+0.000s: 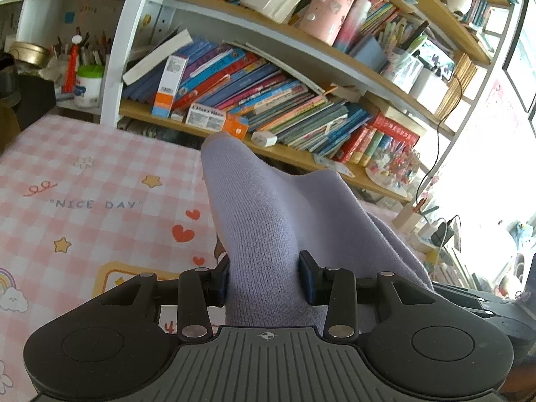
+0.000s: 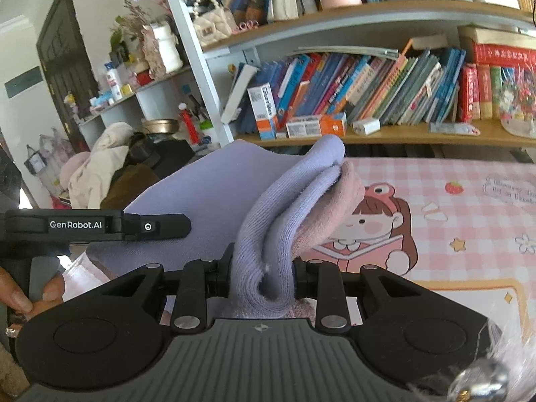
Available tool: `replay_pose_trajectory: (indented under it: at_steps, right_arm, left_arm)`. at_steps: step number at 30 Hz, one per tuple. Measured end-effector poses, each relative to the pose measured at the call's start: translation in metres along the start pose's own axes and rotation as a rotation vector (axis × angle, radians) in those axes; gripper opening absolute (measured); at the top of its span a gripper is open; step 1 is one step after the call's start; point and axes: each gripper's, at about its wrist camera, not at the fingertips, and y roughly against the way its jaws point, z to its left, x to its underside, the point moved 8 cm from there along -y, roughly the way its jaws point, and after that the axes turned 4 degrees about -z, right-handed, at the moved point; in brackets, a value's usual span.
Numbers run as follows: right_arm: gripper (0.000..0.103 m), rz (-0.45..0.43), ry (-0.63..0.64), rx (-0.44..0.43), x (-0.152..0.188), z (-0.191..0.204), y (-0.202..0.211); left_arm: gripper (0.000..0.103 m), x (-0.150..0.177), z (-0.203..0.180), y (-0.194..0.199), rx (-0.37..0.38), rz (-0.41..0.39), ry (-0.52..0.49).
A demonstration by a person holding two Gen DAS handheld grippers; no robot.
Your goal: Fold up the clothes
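Note:
A lilac knit garment point(image 1: 261, 207) is lifted above the pink checked table mat point(image 1: 83, 174). My left gripper point(image 1: 264, 276) is shut on a thick fold of it, the blue pads pressing both sides. In the right wrist view the same lilac garment point(image 2: 268, 214) bunches up, with a pinkish inner layer point(image 2: 338, 201) showing. My right gripper point(image 2: 261, 278) is shut on that bunch. The cloth stretches leftward to the left gripper's black body point(image 2: 97, 226), held by a hand point(image 2: 20, 294).
A bookshelf point(image 1: 301, 107) full of books and boxes runs along the far edge of the table. The mat point(image 2: 452, 221) shows a cartoon girl. A pile of clothes point(image 2: 100, 164) and cluttered shelves stand at the left. A cable hangs by the window point(image 1: 435, 154).

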Motion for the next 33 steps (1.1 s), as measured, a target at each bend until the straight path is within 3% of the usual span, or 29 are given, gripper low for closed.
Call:
replay_pose_trajectory:
  at_steps: [14, 25, 33]
  right_arm:
    - [0.026, -0.062, 0.102, -0.037, -0.043, 0.015, -0.017]
    - [0.026, -0.069, 0.136, -0.023, -0.075, 0.036, -0.078]
    - [0.026, -0.049, 0.146, 0.004, -0.086, 0.04, -0.147]
  left_arm:
    - [0.038, -0.04, 0.013, 0.003, 0.01, -0.091, 0.002]
    - [0.038, -0.082, 0.064, -0.023, 0.027, -0.104, 0.014]
    - [0.038, -0.105, 0.116, -0.067, 0.025, -0.079, 0.021]
